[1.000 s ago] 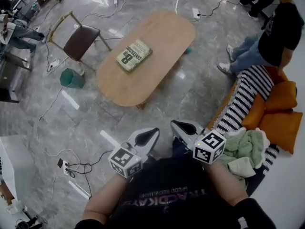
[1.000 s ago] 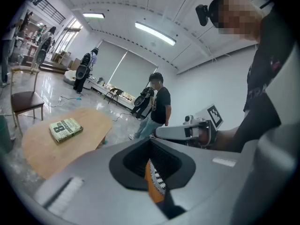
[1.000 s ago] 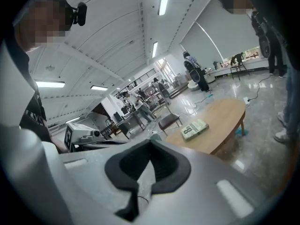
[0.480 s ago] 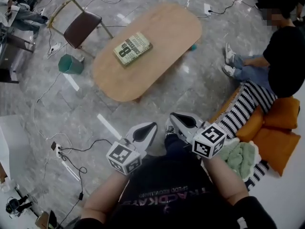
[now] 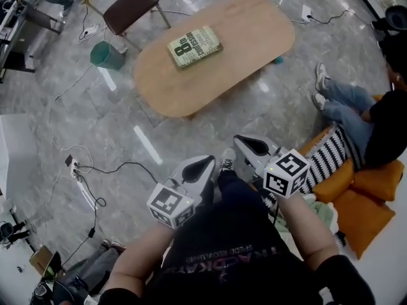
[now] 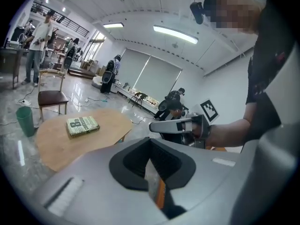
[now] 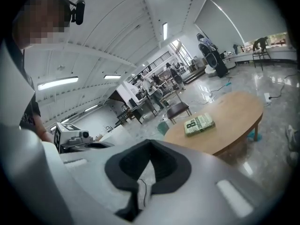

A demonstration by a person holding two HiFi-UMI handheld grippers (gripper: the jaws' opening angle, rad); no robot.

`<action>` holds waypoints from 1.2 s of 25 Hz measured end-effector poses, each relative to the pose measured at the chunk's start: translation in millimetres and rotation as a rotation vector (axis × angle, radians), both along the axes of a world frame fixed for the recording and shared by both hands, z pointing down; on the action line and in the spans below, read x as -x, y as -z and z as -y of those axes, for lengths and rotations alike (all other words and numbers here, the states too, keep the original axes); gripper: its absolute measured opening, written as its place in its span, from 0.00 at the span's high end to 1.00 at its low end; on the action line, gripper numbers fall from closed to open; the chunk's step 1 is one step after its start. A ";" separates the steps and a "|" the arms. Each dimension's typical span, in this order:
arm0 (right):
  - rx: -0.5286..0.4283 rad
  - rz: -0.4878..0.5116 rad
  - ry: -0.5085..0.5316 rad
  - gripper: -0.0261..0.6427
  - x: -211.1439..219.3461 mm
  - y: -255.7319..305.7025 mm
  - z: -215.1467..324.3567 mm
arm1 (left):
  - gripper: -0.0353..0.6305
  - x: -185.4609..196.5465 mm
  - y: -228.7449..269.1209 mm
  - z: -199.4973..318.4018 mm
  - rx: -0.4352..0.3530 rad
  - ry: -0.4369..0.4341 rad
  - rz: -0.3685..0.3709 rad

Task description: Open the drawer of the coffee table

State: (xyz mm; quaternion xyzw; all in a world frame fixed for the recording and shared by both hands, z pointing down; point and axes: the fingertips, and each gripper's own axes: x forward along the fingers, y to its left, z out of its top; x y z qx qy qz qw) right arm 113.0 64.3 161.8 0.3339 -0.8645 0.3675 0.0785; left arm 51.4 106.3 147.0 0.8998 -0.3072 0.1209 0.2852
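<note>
The oval wooden coffee table (image 5: 235, 62) stands on the grey marble floor ahead, with a green book (image 5: 194, 45) lying on its top. No drawer shows in any view. My left gripper (image 5: 203, 164) and right gripper (image 5: 245, 143) hang side by side close to the body, well short of the table, both shut and empty. The left gripper view has the table (image 6: 56, 142) and book (image 6: 82, 125) at left beyond its shut jaws. The table (image 7: 234, 116) and book (image 7: 198, 123) sit at right in the right gripper view.
A chair (image 5: 130, 5) and a green bin (image 5: 106, 54) stand beyond the table's left end. A person sits at the right (image 5: 356, 107) on a sofa with striped (image 5: 321, 164) and orange cushions (image 5: 369, 196). Cables (image 5: 95, 170) trail over the floor at left.
Both grippers have sunk a little and stayed shut. In the head view the table and book have shifted up and to the right, and the seated person has come nearer the right edge.
</note>
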 end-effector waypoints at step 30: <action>-0.023 -0.176 0.050 0.96 114.9 -44.2 -4.2 | 0.96 166.2 -72.0 12.5 -0.025 0.275 0.025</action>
